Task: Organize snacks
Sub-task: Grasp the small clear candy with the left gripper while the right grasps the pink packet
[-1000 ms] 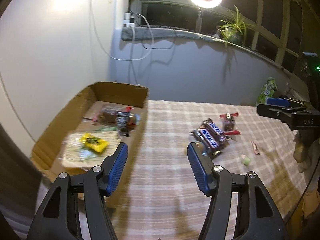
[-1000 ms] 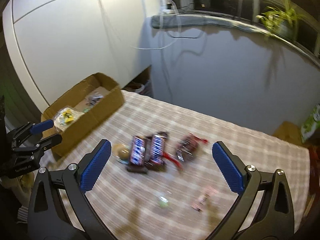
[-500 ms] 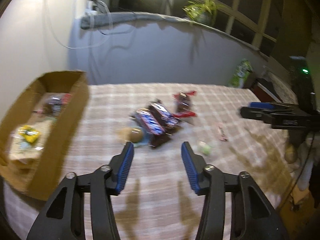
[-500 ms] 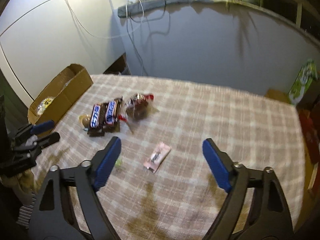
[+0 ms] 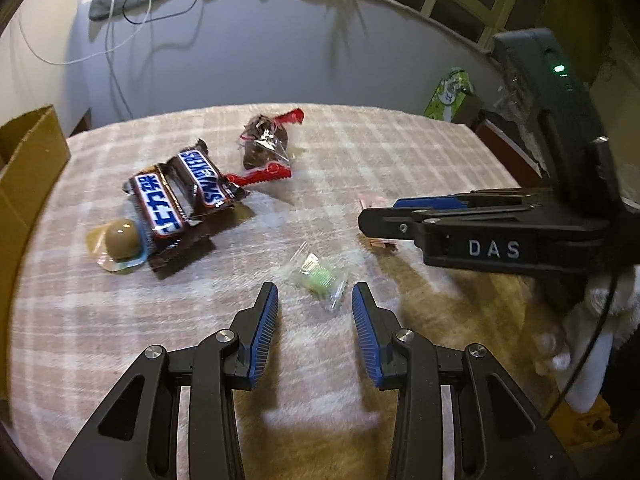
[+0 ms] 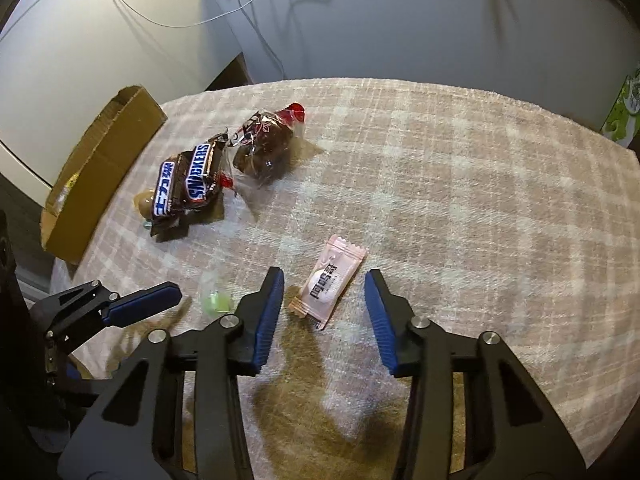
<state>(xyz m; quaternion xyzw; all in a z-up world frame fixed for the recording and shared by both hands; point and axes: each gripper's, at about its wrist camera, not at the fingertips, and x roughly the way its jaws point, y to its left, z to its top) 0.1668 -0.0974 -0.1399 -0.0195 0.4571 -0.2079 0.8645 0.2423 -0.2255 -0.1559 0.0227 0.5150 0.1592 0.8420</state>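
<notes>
Checked cloth (image 6: pixel 460 184) carries Snickers bars (image 5: pixel 180 196) near green candy (image 5: pixel 318 276) and pink sachet (image 6: pixel 330 284), both grippers' jaws released.

- I count two chocolate bars (image 5: pixel 182 196), lying side by side and touching.
- One clear bag of dark sweets (image 5: pixel 264 146) with red ends.
- One round brown sweet (image 5: pixel 122 239) in clear wrap, against the bars.
- One small green sweet (image 5: pixel 318 276) in clear wrap.
- One pink packet (image 6: pixel 330 282).
- One cardboard box (image 6: pixel 100 168) at the cloth's edge.
- One green package (image 5: pixel 450 92) at the far side.
- Two grippers on my feeds: the left gripper (image 5: pixel 315 306) and the right gripper (image 6: pixel 324 294).
</notes>
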